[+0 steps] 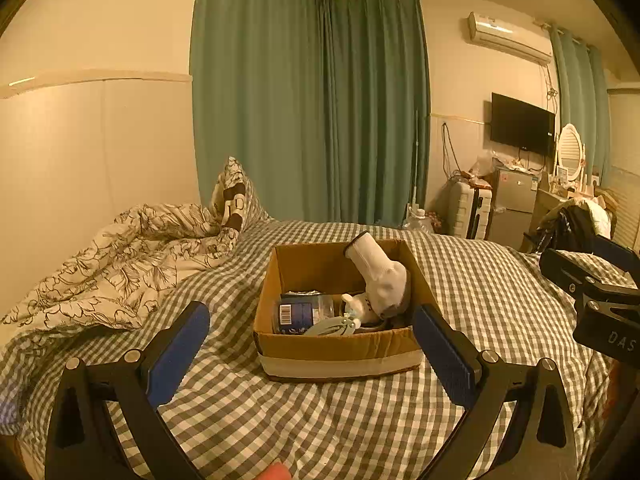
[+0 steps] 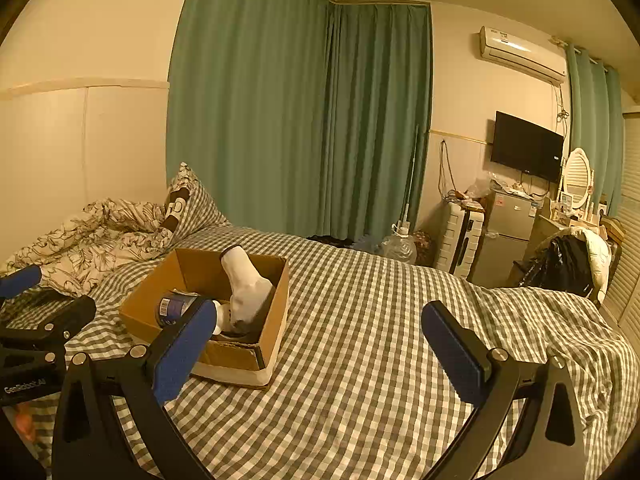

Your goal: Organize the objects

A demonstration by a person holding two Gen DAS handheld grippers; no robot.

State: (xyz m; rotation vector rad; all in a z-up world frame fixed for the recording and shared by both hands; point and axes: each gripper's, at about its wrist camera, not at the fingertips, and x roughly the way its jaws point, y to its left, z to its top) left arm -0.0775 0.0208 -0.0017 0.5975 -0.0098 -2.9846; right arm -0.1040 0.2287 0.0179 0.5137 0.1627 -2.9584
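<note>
A brown cardboard box (image 1: 338,346) sits on the checkered bed straight ahead in the left wrist view. It holds a white sock (image 1: 380,272) standing up at the right, a dark blue jar (image 1: 306,312) lying on its side, a small white toy (image 1: 360,304) and a pale flat item (image 1: 332,327). My left gripper (image 1: 312,354) is open and empty, its blue pads either side of the box's near wall. My right gripper (image 2: 320,354) is open and empty over bare sheet, to the right of the box (image 2: 276,312). The sock (image 2: 246,286) and jar (image 2: 176,307) show there too.
A crumpled flowered duvet (image 1: 120,264) and a pillow (image 1: 232,196) lie at the bed's far left by the wall. Green curtains (image 1: 312,104) hang behind. A suitcase (image 2: 460,240), small fridge (image 2: 508,232), chair with clothes (image 2: 568,260) and a water jug (image 2: 398,246) stand beyond the bed's right side.
</note>
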